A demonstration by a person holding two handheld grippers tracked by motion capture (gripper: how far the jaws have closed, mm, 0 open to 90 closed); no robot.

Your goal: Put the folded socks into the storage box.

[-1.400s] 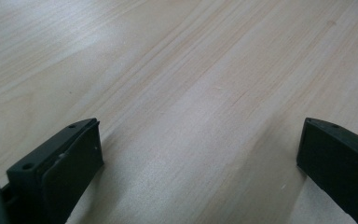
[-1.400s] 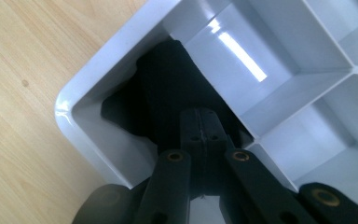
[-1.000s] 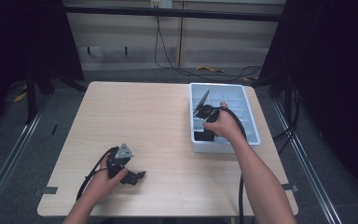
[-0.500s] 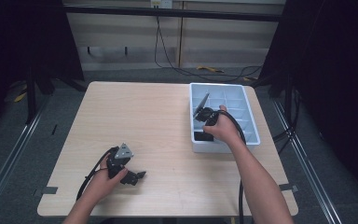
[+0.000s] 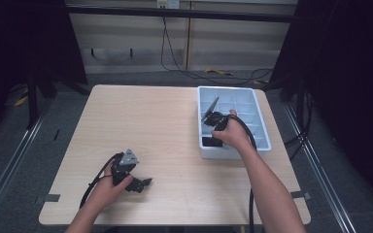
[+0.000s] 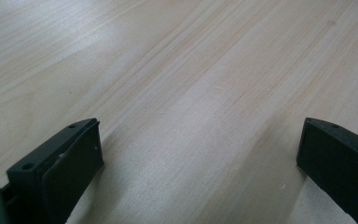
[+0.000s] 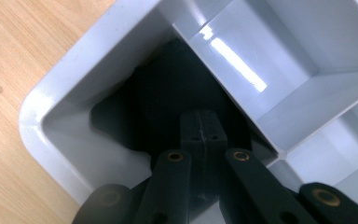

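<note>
right gripper (image 7: 200, 126) jaws pressed together, down in the near-left corner cell of the grey divided tray (image 5: 260, 121) on a black object (image 7: 168, 88), grasp unclear | advice: lift straight, clear of dividers | left gripper (image 6: 200, 163) spread wide, empty, on table (image 5: 150, 121) well left of tray

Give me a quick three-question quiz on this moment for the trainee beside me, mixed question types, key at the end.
1. True or false: the left gripper has its jaws spread wide over bare table.
2. Which compartment of the grey divided tray is the right gripper reaching into? A. a far corner one B. the near corner one holding a black object C. none, it hovers beside the tray
3. Fill in: the right gripper's jaws are pressed ____.

Key
1. True
2. B
3. together; whether they pinch the black object cannot be told.
</note>
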